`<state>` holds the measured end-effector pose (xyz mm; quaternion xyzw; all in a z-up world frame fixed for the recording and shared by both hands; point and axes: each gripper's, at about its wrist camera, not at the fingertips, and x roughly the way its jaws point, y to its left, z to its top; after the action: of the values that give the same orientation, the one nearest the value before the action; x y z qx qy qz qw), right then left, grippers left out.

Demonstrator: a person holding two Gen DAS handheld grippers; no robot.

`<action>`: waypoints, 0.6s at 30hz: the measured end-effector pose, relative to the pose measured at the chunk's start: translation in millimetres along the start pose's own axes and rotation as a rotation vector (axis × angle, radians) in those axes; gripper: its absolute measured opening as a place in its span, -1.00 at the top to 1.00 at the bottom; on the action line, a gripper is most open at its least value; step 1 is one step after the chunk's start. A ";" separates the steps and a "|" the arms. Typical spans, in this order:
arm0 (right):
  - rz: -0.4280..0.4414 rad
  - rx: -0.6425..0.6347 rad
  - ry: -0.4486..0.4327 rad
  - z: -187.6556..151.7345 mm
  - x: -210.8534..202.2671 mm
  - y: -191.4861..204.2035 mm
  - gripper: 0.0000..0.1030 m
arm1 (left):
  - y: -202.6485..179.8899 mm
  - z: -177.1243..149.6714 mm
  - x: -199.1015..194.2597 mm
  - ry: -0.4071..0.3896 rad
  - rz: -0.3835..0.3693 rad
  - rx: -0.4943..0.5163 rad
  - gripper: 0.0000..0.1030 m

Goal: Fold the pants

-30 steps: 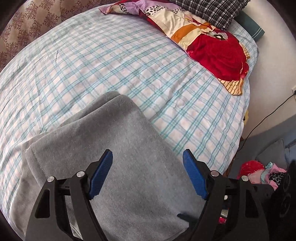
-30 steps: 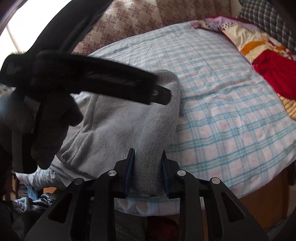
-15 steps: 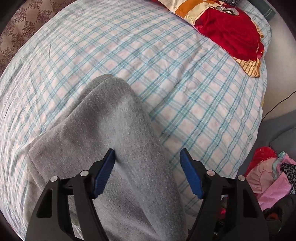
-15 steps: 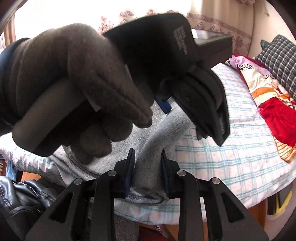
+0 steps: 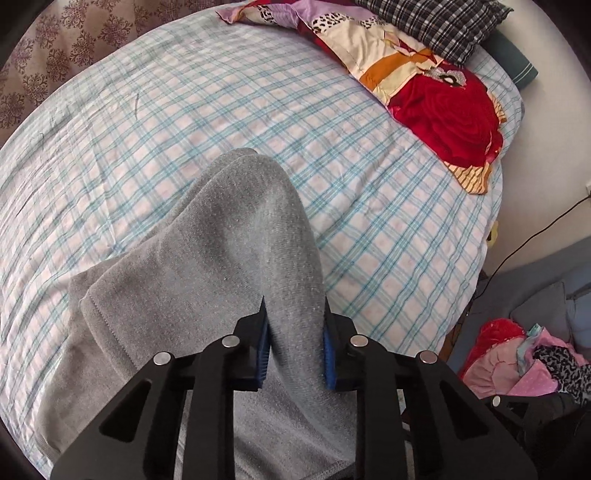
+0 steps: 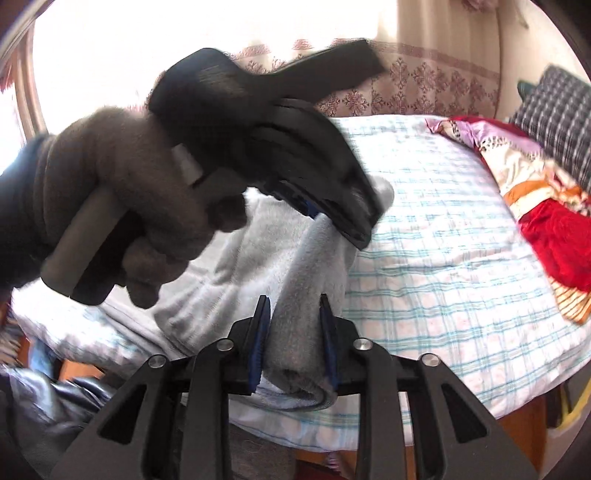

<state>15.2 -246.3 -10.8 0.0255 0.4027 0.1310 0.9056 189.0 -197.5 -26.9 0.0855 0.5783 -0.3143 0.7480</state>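
Blue-padded fingers (image 5: 261,345) of the left gripper (image 5: 294,347) are pinched onto a raised ridge of the grey pants (image 5: 207,266), with the cloth filling the whole gap between them. In the right wrist view, the right gripper (image 6: 294,345) is likewise clamped on a bunched fold of the same pants (image 6: 295,266), its two fingers (image 6: 260,341) pressing the fabric from both sides.

The pants lie on the near part of the bed (image 5: 221,107), on a sheet of pale blue and pink checks. In the left wrist view their long axis runs from the gripper away toward the middle of the bed, ending in a rounded fold that points up and slightly left. A stitched hem edge shows at the lower left of the garment, close to the edge of the bed.

In the right wrist view the left gripper (image 6: 321,206) appears from outside, held by a hand in a dark brown glove (image 6: 122,206), and sits above and beyond the right gripper on the same lifted ridge of cloth.

At the far end of the bed lie a red patterned blanket (image 5: 443,99) and a dark checked pillow (image 5: 432,22). A heap of pink and red clothes (image 5: 517,354) lies on the floor beside the bed.
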 end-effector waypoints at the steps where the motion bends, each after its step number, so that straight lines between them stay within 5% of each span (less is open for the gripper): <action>1: 0.026 0.030 -0.002 4.1 -4.6 -3.0 0.04 | 3.8 -2.0 -6.1 -0.014 -0.006 -0.010 0.58; 2: 0.052 0.054 -0.016 7.1 -10.5 -4.7 -0.22 | 7.7 -3.3 -11.7 -0.028 -0.015 -0.021 0.58; 9: 0.120 0.085 -0.115 19.4 -44.4 -4.0 -0.23 | 49.3 -29.5 -70.1 -0.144 -0.061 -0.094 0.59; 18: 0.107 0.162 -0.037 32.5 -7.3 -4.4 -0.23 | 122.4 -82.0 -135.3 -0.273 -0.091 -0.212 0.63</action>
<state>35.4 -250.5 15.8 0.1225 0.3934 0.1454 0.8995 174.0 -10.5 42.6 -0.0635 0.5046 -0.2939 0.8093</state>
